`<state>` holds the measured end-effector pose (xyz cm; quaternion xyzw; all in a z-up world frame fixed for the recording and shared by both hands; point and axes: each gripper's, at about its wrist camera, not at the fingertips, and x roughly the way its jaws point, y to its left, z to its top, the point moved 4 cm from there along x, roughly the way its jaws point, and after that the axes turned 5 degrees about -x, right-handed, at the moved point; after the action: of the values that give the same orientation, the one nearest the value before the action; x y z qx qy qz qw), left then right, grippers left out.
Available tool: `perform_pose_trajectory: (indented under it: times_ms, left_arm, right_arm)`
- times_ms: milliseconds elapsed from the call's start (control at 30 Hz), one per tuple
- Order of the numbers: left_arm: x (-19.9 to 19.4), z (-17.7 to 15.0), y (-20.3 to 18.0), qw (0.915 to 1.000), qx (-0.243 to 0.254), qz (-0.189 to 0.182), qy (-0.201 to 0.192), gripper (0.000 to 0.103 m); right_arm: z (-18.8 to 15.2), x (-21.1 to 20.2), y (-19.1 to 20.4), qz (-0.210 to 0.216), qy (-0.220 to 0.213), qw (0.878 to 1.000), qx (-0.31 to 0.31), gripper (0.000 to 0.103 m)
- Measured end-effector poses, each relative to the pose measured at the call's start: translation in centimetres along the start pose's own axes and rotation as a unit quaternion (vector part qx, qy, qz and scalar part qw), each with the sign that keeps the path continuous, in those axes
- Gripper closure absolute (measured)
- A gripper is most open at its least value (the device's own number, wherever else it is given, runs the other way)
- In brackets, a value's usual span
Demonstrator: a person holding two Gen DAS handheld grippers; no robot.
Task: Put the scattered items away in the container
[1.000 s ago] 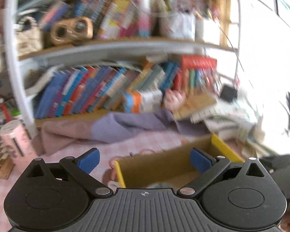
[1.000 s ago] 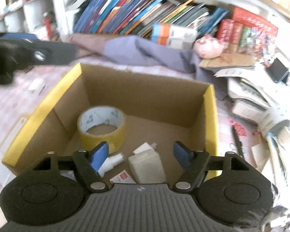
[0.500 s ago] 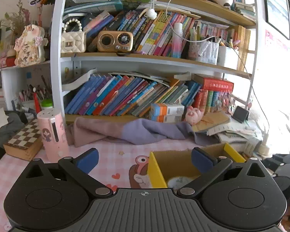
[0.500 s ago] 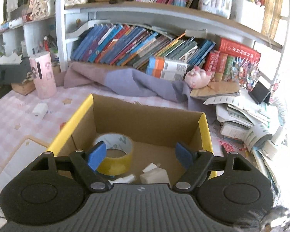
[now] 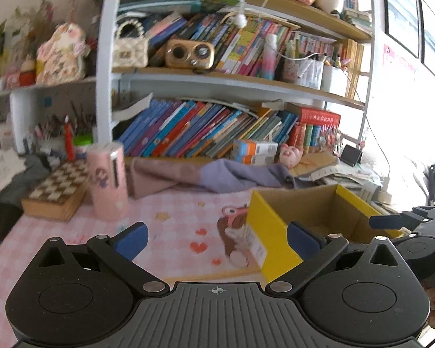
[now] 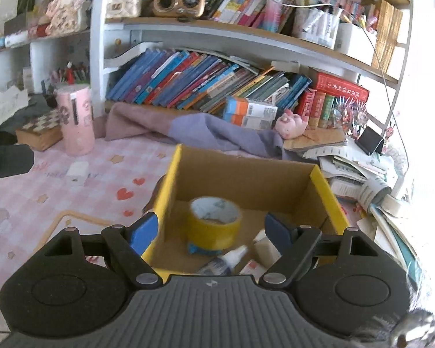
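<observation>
1. Container: the cardboard box (image 6: 246, 179) with yellow rims sits on the pink checked table cover (image 6: 43, 197), in front of the bookshelf (image 6: 188, 81). In the left wrist view the same box (image 5: 278, 226) lies ahead and to the right.
2. Already inside, as far as I can see: a yellow tape roll (image 6: 213, 226), a small white bottle (image 6: 232, 256) lying on its side, a white block (image 6: 265, 246) and a small card partly hidden by my gripper body.
3. Left outside: a small white adapter (image 6: 77, 171) lies on the cover, well apart from the box, toward the pink cylinder (image 6: 75, 119). I judge this the one loose item left; the paper pile right of the box looks like room clutter, though I cannot be sure.
4. Right gripper (image 6: 214, 232): jaws have just been opening and stand apart above the box, nothing between the pads.
5. Left gripper (image 5: 217, 236): jaws wide apart, empty, over the cover left of the box.
6. Assessment: most of the task done; I plan the left gripper for the adapter.
</observation>
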<state>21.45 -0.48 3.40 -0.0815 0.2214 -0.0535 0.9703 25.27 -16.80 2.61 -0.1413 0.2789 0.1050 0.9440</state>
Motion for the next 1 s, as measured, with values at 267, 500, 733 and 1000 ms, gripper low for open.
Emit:
perform_pose_trajectory:
  times_ms: [267,500,733,1000]
  left_arm:
    - [-3.2,-2.1,4.9,0.9997,-0.023,-0.006,0.009,0.0]
    - [-5.8,-4.2,7.0,0.9996,0.01,-0.007,0.024,0.0]
    - [-7.5,-5.7,9.4,0.9989,0.022,0.025,0.033,0.0]
    - [-8.3,-6.4,10.6,0.9975,0.031,0.046,0.044,0.0]
  right_arm:
    - [-1.0,-2.5,6.5,-0.01,0.009,1.0,-0.019,0.02]
    - [-2.5,-4.2,10.0,-0.014,0.016,1.0,0.008,0.02]
    - [-3.5,-4.8,13.5,0.003,0.011,1.0,0.013,0.019]
    - [-3.2,-4.9,14.7,0.019,0.01,0.999,0.034,0.019]
